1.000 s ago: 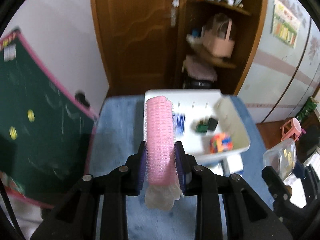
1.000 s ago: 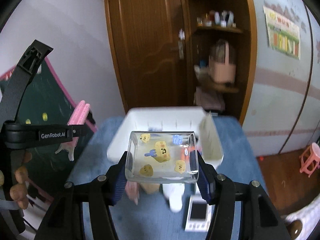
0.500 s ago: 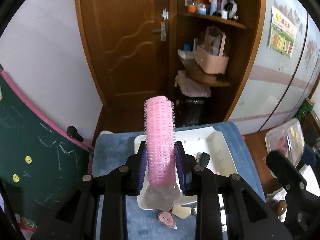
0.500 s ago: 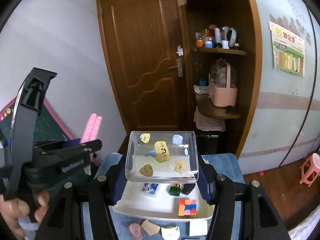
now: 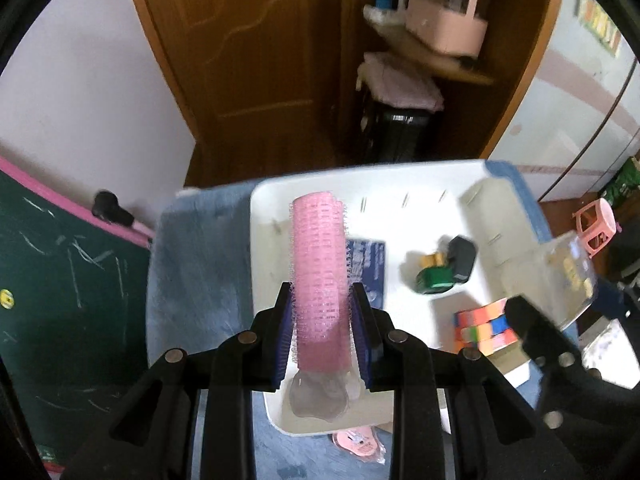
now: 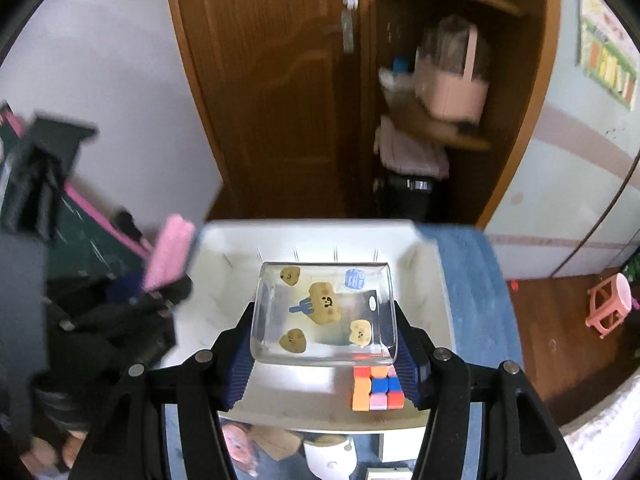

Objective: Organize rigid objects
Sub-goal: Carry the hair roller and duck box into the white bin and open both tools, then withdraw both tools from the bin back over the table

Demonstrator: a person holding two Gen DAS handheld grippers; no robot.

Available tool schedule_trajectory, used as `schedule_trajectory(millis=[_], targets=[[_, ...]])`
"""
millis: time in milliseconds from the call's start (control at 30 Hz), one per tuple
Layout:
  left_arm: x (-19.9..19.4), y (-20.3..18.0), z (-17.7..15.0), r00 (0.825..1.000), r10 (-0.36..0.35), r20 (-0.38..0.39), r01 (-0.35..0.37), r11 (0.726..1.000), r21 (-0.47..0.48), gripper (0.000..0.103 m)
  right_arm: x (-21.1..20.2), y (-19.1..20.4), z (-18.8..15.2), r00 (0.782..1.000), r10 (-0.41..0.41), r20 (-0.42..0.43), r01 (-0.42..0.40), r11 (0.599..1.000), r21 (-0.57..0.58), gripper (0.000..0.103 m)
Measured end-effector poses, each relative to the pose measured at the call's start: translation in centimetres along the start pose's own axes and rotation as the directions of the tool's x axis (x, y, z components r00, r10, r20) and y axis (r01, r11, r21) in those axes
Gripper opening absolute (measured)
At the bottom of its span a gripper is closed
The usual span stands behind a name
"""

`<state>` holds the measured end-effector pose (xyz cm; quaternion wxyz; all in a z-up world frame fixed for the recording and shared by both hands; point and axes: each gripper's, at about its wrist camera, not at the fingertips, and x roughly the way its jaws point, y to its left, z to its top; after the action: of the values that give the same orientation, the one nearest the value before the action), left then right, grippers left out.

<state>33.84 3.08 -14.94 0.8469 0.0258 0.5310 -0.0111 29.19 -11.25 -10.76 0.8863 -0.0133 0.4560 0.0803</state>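
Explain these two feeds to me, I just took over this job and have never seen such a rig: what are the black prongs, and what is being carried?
No robot arm here: a person holds a two-finger gripper in each hand, and each has a fisheye camera looking along its fingers. The black prongs are those fingers.

Left wrist view: the left gripper is clamped on a pink hair roller, above a white bin on a blue cloth.

Right wrist view: the right gripper is clamped on a clear box with bear stickers, over the same bin.

In the bin lie a colour cube, a blue card, and small green and black items.
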Motion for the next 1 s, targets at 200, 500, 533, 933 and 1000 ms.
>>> schedule_trajectory(millis=[200, 500, 533, 933, 1000], targets=[[4.1, -0.4, -0.3, 0.998, 0.01, -0.059, -0.008, 1.0, 0.028, 0.029, 6.6, 0.5, -2.4, 0.988, -0.031, -0.153, 0.029, 0.999, -0.016, 0.06], [7.1, -0.9, -0.1, 0.994, 0.012, -0.106, -0.006, 0.999, 0.051, 0.03, 11.5, 1.3, -3.8, 0.964, -0.023, -0.266, 0.02, 1.0, -0.015, 0.061], [7.3, -0.9, -0.1, 0.993, 0.012, -0.114, -0.006, 0.999, 0.051, 0.031, 11.9, 1.3, -3.6, 0.962, -0.025, -0.272, 0.021, 1.0, -0.018, 0.061], [4.4, -0.8, -0.3, 0.997, -0.029, -0.07, 0.033, 0.998, 0.051, 0.082, 10.2, 1.1, -3.6, 0.976, 0.016, -0.216, -0.02, 1.0, -0.02, 0.074], [3.1, -0.3, -0.3, 0.998, -0.035, -0.045, 0.037, 0.999, 0.034, 0.082, 9.2, 1.0, -3.7, 0.981, 0.018, -0.194, -0.022, 1.0, -0.02, 0.074]])
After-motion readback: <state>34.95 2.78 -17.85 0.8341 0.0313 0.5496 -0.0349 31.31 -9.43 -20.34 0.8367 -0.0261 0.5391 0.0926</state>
